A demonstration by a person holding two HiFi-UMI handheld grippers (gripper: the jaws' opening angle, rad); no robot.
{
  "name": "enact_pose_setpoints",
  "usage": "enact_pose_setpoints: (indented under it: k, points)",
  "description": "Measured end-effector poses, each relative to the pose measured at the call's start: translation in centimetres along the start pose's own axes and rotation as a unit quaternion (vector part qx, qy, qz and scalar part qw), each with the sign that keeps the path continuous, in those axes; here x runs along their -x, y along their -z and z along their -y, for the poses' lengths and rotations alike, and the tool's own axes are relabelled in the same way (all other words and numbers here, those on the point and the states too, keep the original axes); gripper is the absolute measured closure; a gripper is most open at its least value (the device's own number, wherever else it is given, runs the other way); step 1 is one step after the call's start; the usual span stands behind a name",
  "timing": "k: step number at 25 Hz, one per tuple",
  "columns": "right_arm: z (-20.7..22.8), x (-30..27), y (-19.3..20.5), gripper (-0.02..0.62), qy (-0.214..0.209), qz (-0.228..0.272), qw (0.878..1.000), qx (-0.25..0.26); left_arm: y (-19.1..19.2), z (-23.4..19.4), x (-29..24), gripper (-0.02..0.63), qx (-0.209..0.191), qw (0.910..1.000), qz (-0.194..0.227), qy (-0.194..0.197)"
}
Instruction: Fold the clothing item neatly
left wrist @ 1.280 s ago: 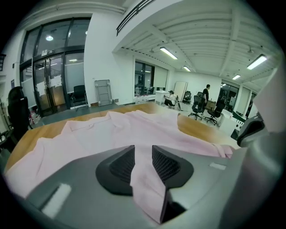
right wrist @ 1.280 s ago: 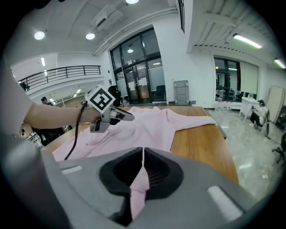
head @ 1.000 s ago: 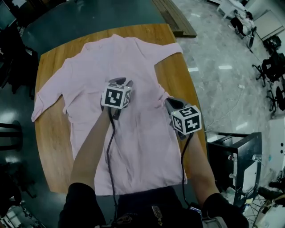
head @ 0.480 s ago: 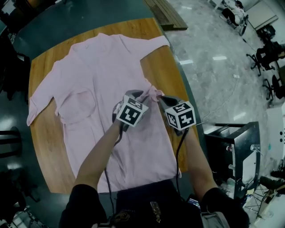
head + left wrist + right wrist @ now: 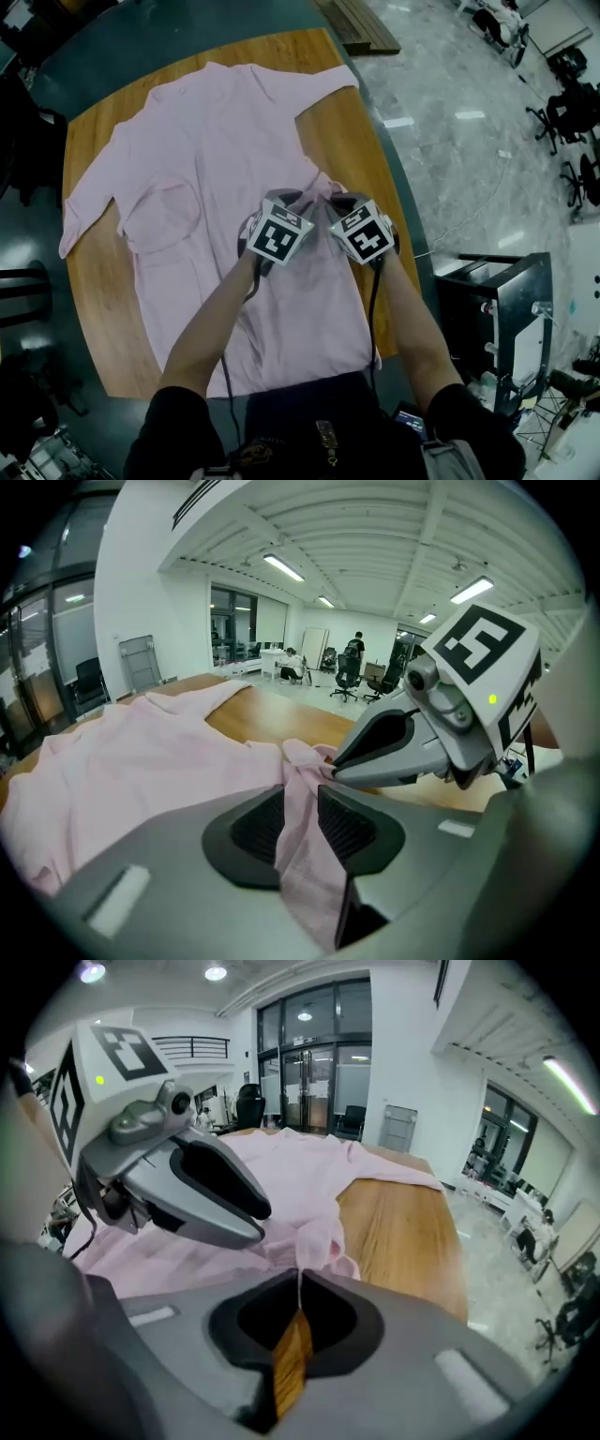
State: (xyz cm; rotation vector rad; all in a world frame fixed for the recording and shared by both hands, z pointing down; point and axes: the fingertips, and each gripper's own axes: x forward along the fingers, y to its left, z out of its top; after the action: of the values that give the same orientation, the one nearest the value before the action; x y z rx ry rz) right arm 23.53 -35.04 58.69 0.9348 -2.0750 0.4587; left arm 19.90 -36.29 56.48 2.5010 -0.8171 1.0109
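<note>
Here's the pink shirt point(image 5: 225, 187), spread flat and face-up across the wooden table point(image 5: 94, 281), collar at the far end, hem hanging off the near edge by the person. Both tools meet at the shirt's right side seam, just below the right sleeve point(image 5: 323, 89). The left gripper point(image 5: 281, 199) has its fingers point(image 5: 258, 827) pinching a raised ridge of pink cloth; the fabric runs right up between the pads. The right gripper point(image 5: 339, 199) sits just beside it, fingers point(image 5: 248, 1321) pressed together, and they look to nip only a thin edge of the same bunch point(image 5: 317, 192). Two grips this close on one pleat suggest a handover or a re-grip, probably so the side can be carried over toward the middle. Room to work? Plenty to the left: the body and chest pocket point(image 5: 159, 216) lie smooth and uncovered. The right is tighter: a bare wedge of wood point(image 5: 349, 150) lies under the sleeve, then the table edge drops to the floor, so any pull is better aimed leftward.
</note>
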Motion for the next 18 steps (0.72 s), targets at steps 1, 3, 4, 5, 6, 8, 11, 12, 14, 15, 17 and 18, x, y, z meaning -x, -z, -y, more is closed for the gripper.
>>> enact_pose_setpoints:
  k: [1,3,4,5,6,8,11,12,14,15,17,18]
  points:
    - [0.3,0.5,-0.2,0.581,0.001,0.01,1.0,-0.008,-0.1,0.0,0.1,0.485,0.0,1.0,0.001,-0.001]
    - [0.5,2.0,-1.0,0.583,-0.001,0.04,0.999,-0.023,-0.2,0.2,0.4,0.485,-0.003,1.0,0.003,0.001]
    - [0.5,2.8,-1.6,0.583,-0.004,0.056,0.998,-0.027,-0.3,0.4,0.5,0.485,-0.006,1.0,0.003,0.003]
    - [0.4,3.8,-2.2,0.583,-0.007,0.072,0.997,-0.029,-0.4,0.6,0.6,0.485,-0.01,0.9999,0.004,0.004]
    - [0.3,4.6,-2.7,0.583,-0.01,0.084,0.996,-0.029,-0.6,0.8,0.7,0.485,-0.014,0.9999,0.004,0.005]
    - [-0.1,6.1,-3.6,0.583,-0.017,0.102,0.994,-0.022,-1.0,1.2,0.6,0.485,-0.022,0.9997,0.003,0.007]
    - [-0.7,7.5,-4.6,0.583,-0.028,0.116,0.993,-0.006,-1.1,1.3,-0.1,0.482,-0.024,0.9997,0.0,0.008]
    - [-1.0,7.9,-4.8,0.583,-0.032,0.12,0.992,-0.002,-1.1,1.3,-0.4,0.482,-0.021,0.9998,0.0,0.006]
    - [-1.6,8.5,-5.1,0.583,-0.044,0.126,0.991,0.005,-1.2,1.0,-0.7,0.482,-0.014,0.9999,0.005,-0.001]
    - [-1.8,8.8,-5.2,0.583,-0.049,0.129,0.99,0.009,-1.2,0.8,-0.7,0.482,-0.01,0.9999,0.007,-0.005]
    - [-2.2,9.2,-5.3,0.583,-0.058,0.132,0.989,0.015,-1.4,0.5,-0.5,0.484,-0.005,0.9998,0.015,-0.014]
    - [-2.4,9.4,-5.3,0.583,-0.062,0.134,0.989,0.017,-1.6,0.3,-0.2,0.537,-0.002,0.9996,0.022,-0.02]
